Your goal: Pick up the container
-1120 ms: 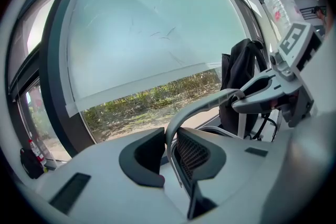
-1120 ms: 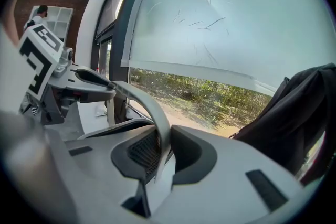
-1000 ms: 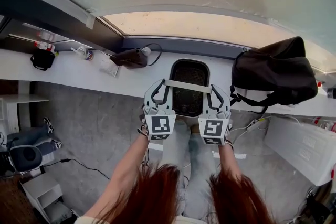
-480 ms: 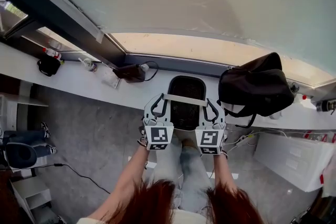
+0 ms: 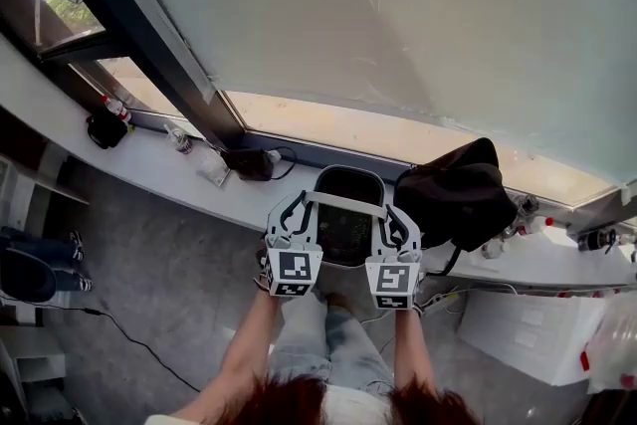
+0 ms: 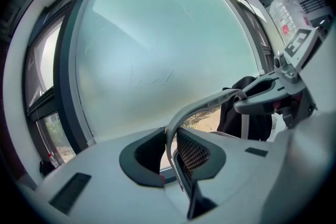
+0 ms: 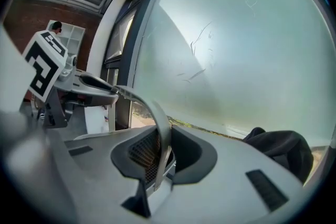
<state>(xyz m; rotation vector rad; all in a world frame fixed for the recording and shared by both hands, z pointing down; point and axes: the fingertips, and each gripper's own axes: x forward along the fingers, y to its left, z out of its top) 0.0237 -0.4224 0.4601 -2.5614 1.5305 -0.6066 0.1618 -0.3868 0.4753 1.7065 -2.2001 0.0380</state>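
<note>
Risen together, left gripper point(image 6: 169, 147) and right gripper point(image 7: 163, 152) keep fingers clamped on opposite ends of the container's point(image 5: 346, 226) crosswise handle point(image 5: 343, 202).

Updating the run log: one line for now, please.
left gripper: shut on handle | right gripper: shut on handle | mesh container: hanging from handle

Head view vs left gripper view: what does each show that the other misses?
Head view only: the container's full open top, the person's forearms and the floor.
Left gripper view only: the left gripper up close, shut on one end of the handle, with the mesh wall right behind its jaws.
Both: the handle, the right gripper at its other end, the black bag and the frosted window pane.
</note>
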